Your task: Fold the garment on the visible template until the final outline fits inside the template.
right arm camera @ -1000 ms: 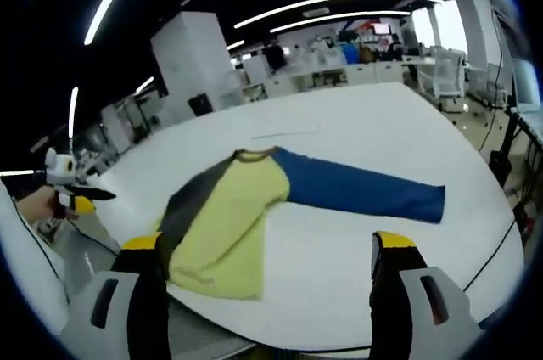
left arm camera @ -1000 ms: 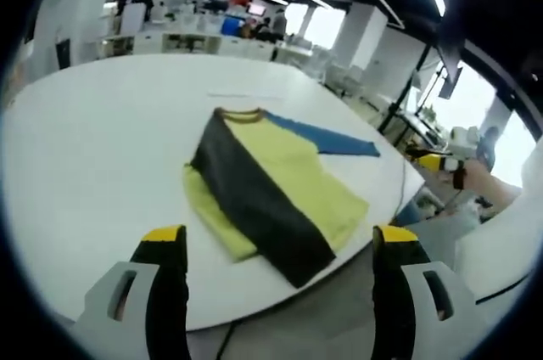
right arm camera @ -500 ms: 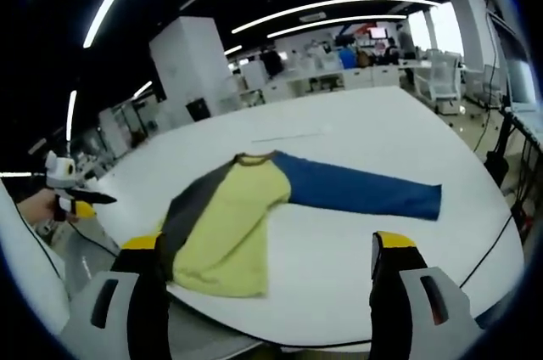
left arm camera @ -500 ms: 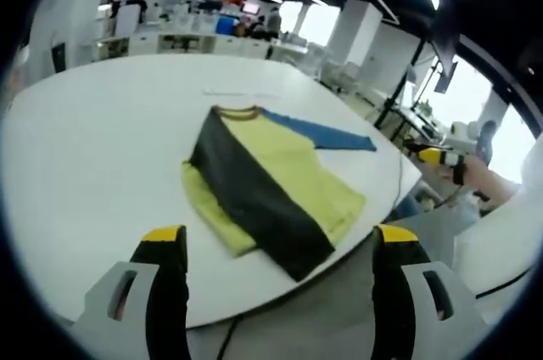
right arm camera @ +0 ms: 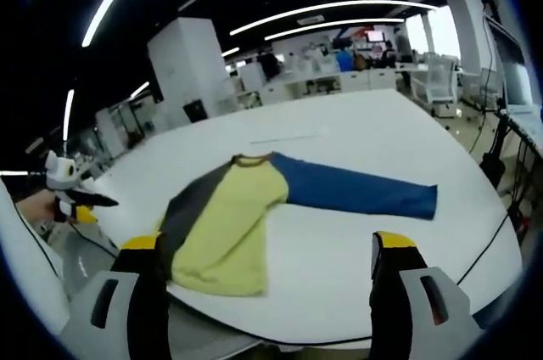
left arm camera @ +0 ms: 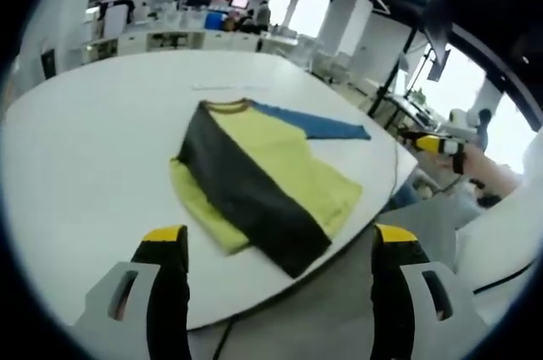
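Note:
A long-sleeved shirt lies flat on the white table. Its yellow body has the dark grey sleeve folded diagonally across it, and the blue sleeve stretches out sideways. My left gripper is open, held back from the table's near edge, touching nothing. In the right gripper view the yellow body, grey sleeve and blue sleeve lie ahead. My right gripper is open, also short of the cloth. A faint thin line marks the table beyond the collar.
Each gripper appears hand-held in the other's view: the right gripper off the table's right edge, the left gripper at the far left. A thin cable drapes over the table edge. Office desks and chairs stand far behind.
Both views have shifted slightly with the hands. The shirt lies as before, and both grippers stay open and clear of it.

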